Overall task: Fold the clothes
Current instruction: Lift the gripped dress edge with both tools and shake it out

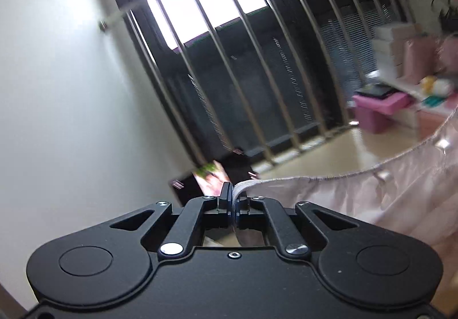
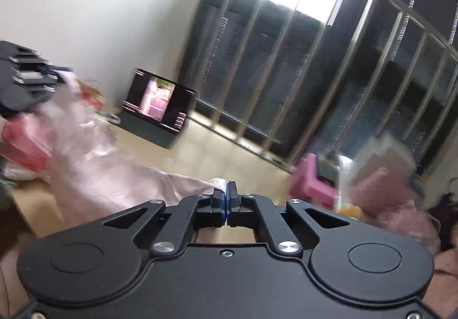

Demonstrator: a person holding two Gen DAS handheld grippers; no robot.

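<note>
Left gripper (image 1: pixel 231 198): fingers pressed together on the pale hem of a pink garment (image 1: pixel 400 190). Right gripper (image 2: pixel 226 200): fingers likewise pinched tight on a bunched edge of the garment (image 2: pixel 114 175).

Garment position: held up in the air between the two grippers, above the desk (image 1: pixel 320 153). In the left wrist view the stitched top edge runs from the fingers rightward and curves up toward the frame's right border; the cloth hangs below that edge in soft pleats. In the right wrist view the cloth stretches from the fingers leftward and upward to the left gripper (image 2: pixel 57 74), seen from the side at the frame's left edge. Long axis therefore lies along the line between the two grippers, roughly parallel to the window (image 1: pixel 229 61). Which end is collar or hem: cannot tell, both views are motion-blurred.

Landmark, window with vertical bars: a lit screen (image 2: pixel 159 102) stands on the desk just left of it, against the white wall. A pink box (image 1: pixel 377 107) sits on the desk at the window's right end, with blurred pale boxes and small items beyond it. In the right wrist view more pink and red cloth (image 2: pixel 20 138) lies heaped behind the garment, left of the screen.
</note>
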